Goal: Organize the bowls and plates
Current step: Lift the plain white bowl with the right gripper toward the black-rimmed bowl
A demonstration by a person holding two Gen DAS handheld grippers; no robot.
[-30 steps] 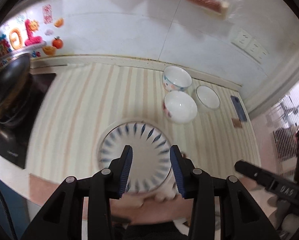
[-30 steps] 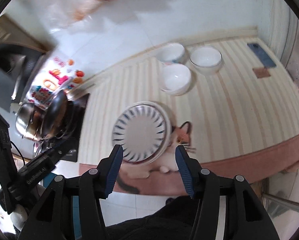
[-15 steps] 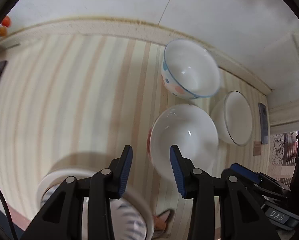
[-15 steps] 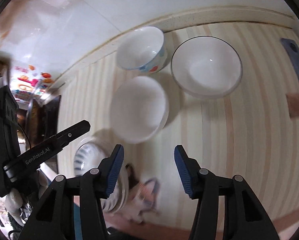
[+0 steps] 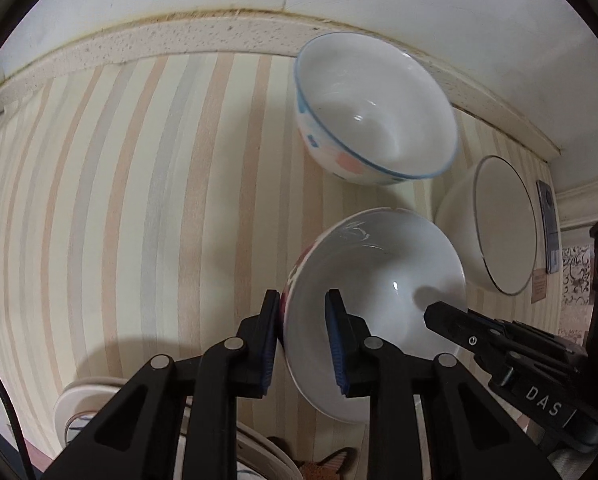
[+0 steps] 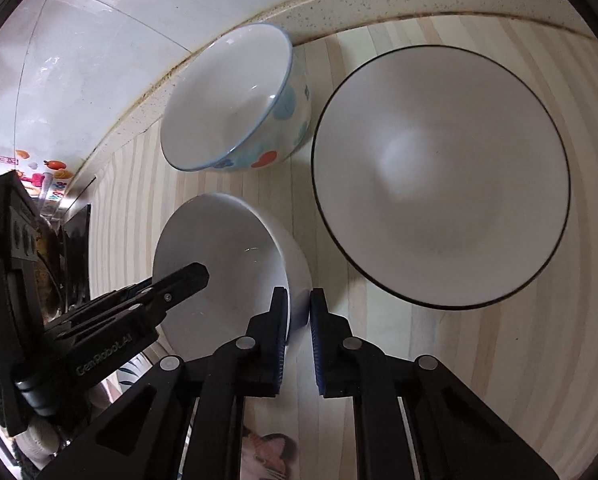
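Note:
A white bowl (image 5: pixel 379 300) with a red pattern on its outside stands on the striped counter, and both grippers hold it. My left gripper (image 5: pixel 303 320) is closing on its left rim, one pad outside the wall and one inside. My right gripper (image 6: pixel 299 318) is closing on the opposite rim of the same bowl (image 6: pixel 227 260), the wall pinched between its pads. Behind it stands a blue-rimmed bowl (image 5: pixel 379 120) with coloured spots. A wide bowl with a dark rim (image 6: pixel 439 172) sits to the right. A stack of plates (image 5: pixel 83 396) lies at the near left, partly hidden by the left gripper.
The speckled backsplash ledge (image 5: pixel 219 36) and tiled wall close off the back of the counter. A phone (image 5: pixel 549 232) lies at the far right. A dark stove (image 6: pixel 75 252) stands at the left end. Bare striped counter (image 5: pixel 119 200) stretches left of the bowls.
Both grippers have come down and forward from above the plates to the white bowl. Their jaws, open before, have closed on its two opposite rims.

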